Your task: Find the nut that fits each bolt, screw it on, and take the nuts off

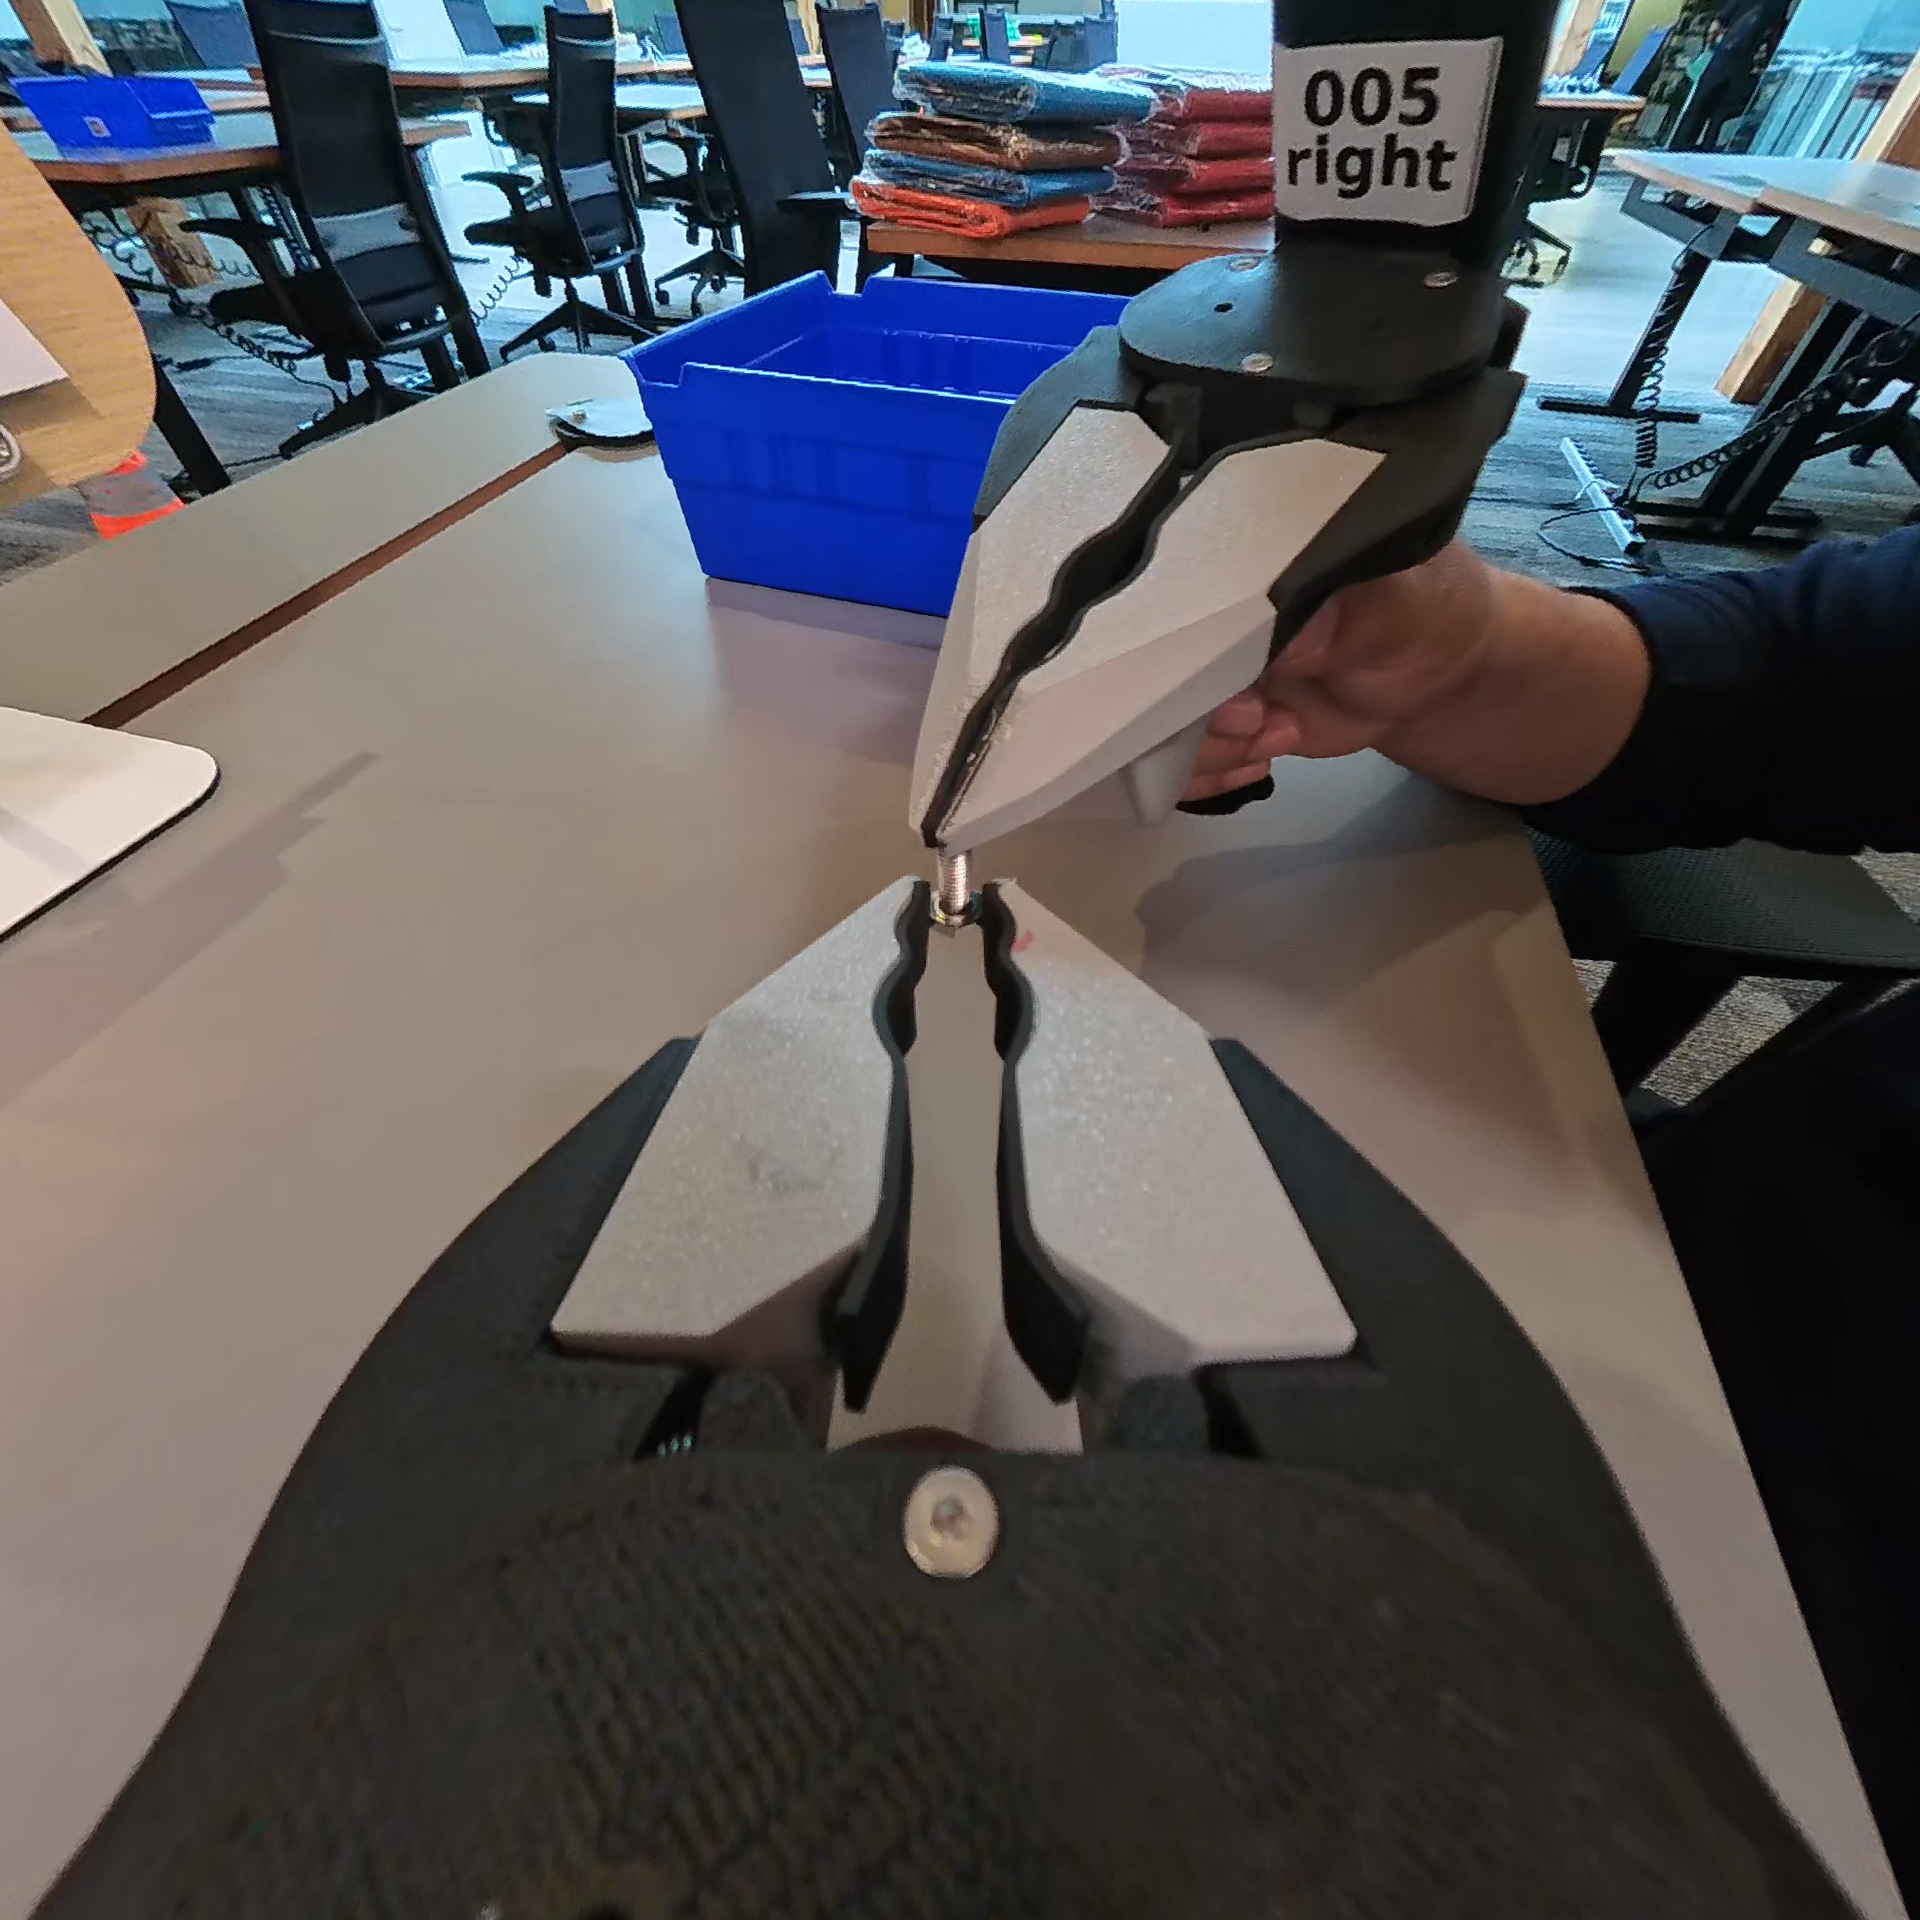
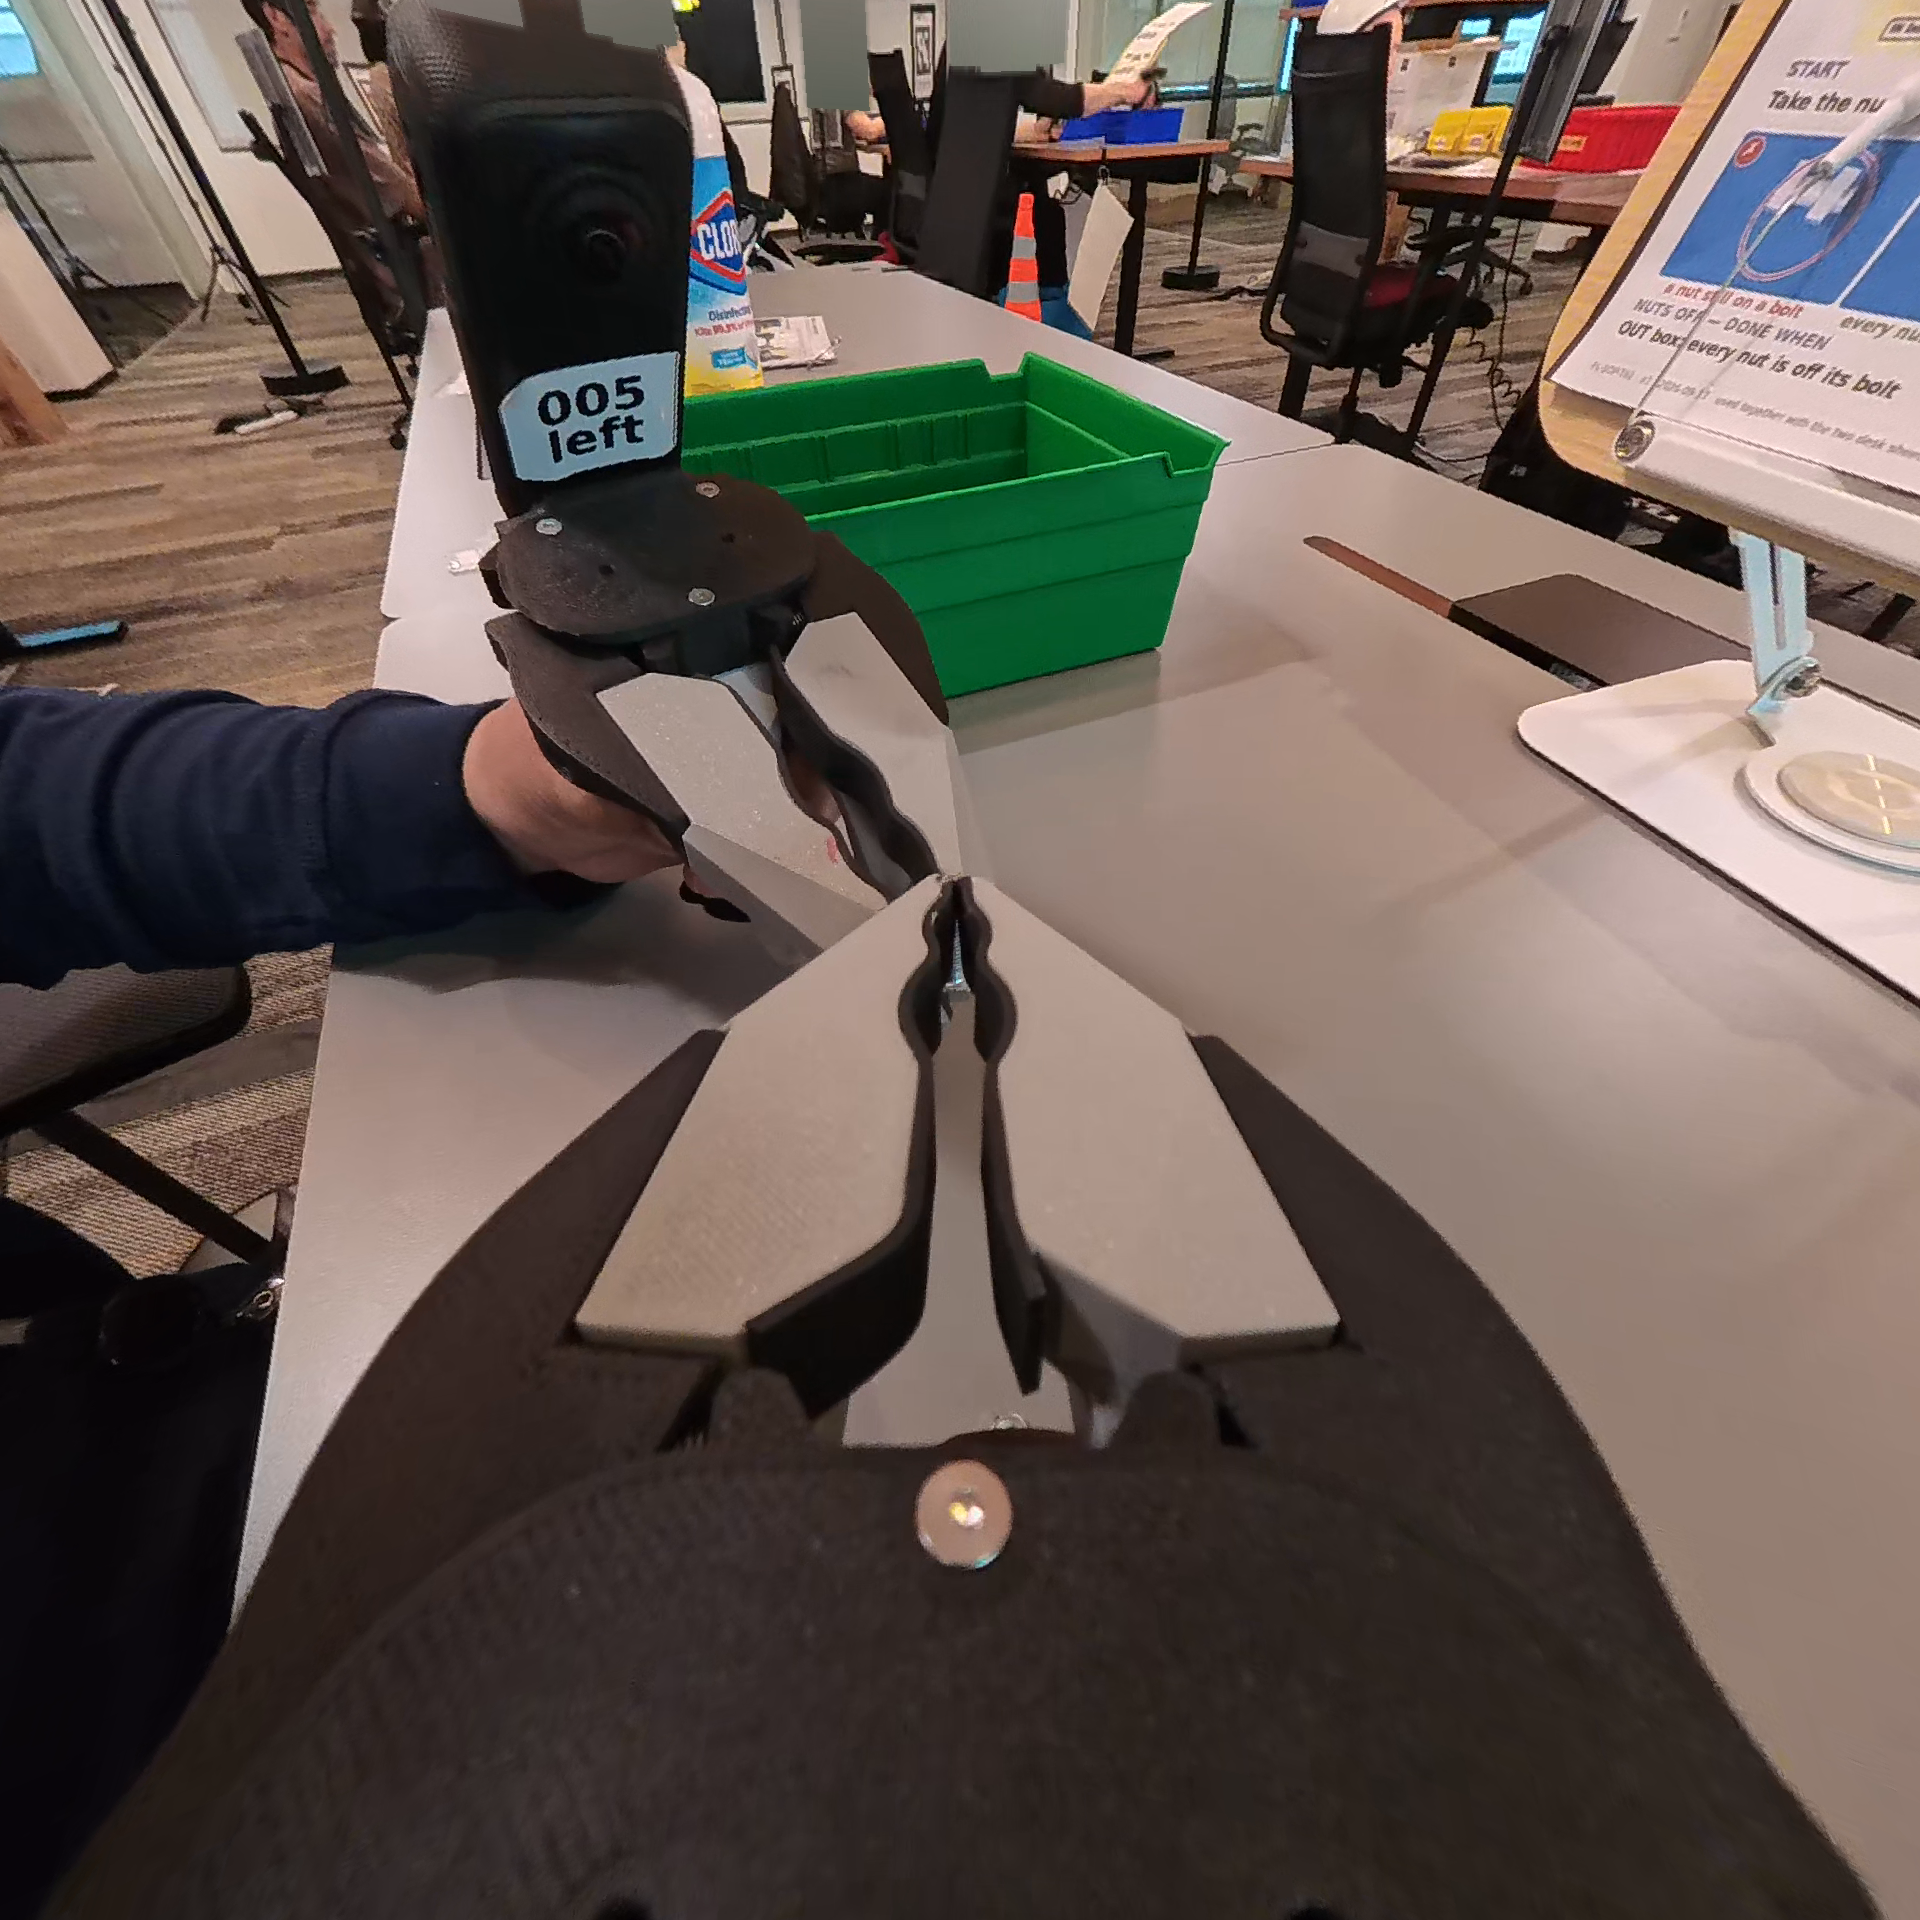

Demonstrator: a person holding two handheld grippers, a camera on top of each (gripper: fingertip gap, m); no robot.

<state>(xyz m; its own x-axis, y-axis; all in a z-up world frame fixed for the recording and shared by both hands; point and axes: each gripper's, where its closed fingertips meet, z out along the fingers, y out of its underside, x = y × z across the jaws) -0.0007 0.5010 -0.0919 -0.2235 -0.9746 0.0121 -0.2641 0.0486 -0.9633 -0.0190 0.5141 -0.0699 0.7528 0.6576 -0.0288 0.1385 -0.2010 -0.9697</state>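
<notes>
A small silver bolt [image 1: 954, 869] with a nut [image 1: 950, 914] on its thread is held in the air between both grippers, above the grey table [image 1: 468, 883]. My left gripper [image 1: 954, 900] is shut on the nut at its fingertips. My right gripper [image 1: 932, 837] comes down from the upper right and is shut on the bolt's other end. In the right wrist view the bolt [image 2: 954, 971] lies gripped between the right gripper's [image 2: 956, 891] fingers, and the left gripper [image 2: 928, 871] meets it tip to tip from the left. The nut is hidden there.
A blue bin [image 1: 852, 457] stands behind the grippers in the left wrist view. A green bin [image 2: 987, 540] stands farther back in the right wrist view, with a bottle [image 2: 722, 281] behind it. An instruction sheet on a white stand [image 2: 1704, 748] is at the right. Hands [image 1: 1382, 675] hold both grippers. Left and right tips are no more than a few centimetres apart.
</notes>
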